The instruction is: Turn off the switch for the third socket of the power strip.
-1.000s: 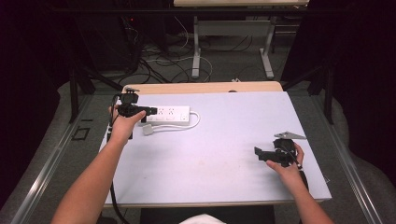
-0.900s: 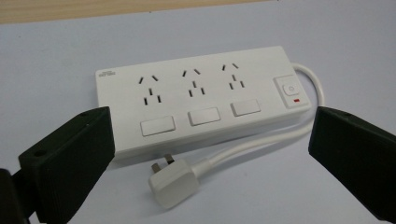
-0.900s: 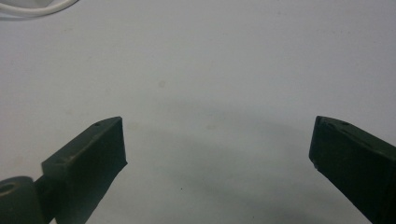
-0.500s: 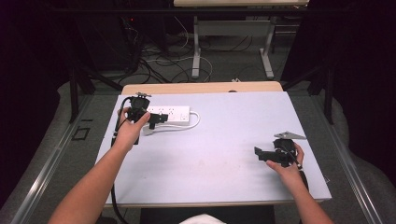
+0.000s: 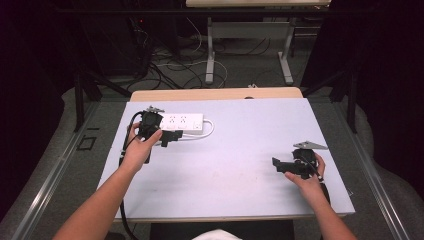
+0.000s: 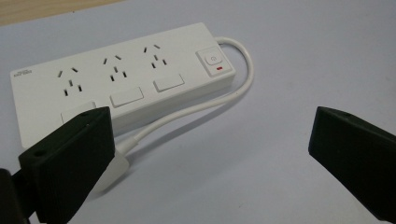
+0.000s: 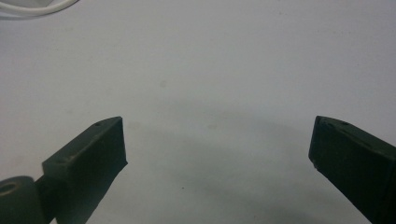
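Left gripper (image 5: 172, 136) has shifted over the last second: from sitting at the left end of the power strip (image 5: 181, 121) it now comes in from just below it, wrist turned, jaws aimed toward the strip's cord side. My read: approach phase, lining up on the white cord (image 6: 187, 114) or its plug end, no grasp yet. Right gripper (image 5: 278, 164) has not moved, parked in the lower right of the high view over bare table (image 5: 240, 150).

Left gripper view: jaws spread wide, nothing between them. The near jaw partly covers the pale plug stub (image 6: 119, 163) at lower left of that frame; contact can't be told. Right gripper (image 7: 217, 140) in its own view: jaws wide apart too, holding nothing, plain table surface under them.

Power strip lies flat in the upper left of the high view, near the table's far edge. Long axis runs left–right in that frame. Sockets face up. The switch (image 6: 213, 61) end points toward frame right; the cord leaves that end, loops round and runs back along the near side of the strip toward the left gripper.
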`<state>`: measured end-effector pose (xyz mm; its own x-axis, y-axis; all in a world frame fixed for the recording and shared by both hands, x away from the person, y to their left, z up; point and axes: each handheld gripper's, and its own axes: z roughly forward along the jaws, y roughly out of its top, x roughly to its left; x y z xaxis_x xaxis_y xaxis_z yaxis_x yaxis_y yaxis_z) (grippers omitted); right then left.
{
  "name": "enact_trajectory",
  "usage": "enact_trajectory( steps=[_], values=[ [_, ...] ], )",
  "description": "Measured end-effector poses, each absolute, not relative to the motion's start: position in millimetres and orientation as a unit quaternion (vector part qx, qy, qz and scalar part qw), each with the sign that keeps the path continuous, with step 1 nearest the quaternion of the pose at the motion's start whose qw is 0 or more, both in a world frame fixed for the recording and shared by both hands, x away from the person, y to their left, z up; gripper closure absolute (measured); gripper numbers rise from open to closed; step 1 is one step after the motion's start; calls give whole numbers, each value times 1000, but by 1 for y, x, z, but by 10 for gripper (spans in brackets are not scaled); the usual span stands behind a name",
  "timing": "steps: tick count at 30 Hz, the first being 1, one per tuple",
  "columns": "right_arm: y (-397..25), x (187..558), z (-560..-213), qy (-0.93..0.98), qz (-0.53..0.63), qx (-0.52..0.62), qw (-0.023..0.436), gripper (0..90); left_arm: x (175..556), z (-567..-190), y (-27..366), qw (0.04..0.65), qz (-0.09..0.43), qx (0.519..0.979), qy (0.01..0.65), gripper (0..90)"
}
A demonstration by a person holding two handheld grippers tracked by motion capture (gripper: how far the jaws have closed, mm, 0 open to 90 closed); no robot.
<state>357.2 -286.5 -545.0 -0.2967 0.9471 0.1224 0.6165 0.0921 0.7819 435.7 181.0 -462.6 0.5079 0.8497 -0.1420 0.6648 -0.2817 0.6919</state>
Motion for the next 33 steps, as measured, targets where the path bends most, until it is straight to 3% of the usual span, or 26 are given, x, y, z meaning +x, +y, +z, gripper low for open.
enact_trajectory(
  steps=[33],
  values=[
    [-285,357,-545,707,386,553,214,36,372,-481,191,394,155,770,477,2]
  ],
)
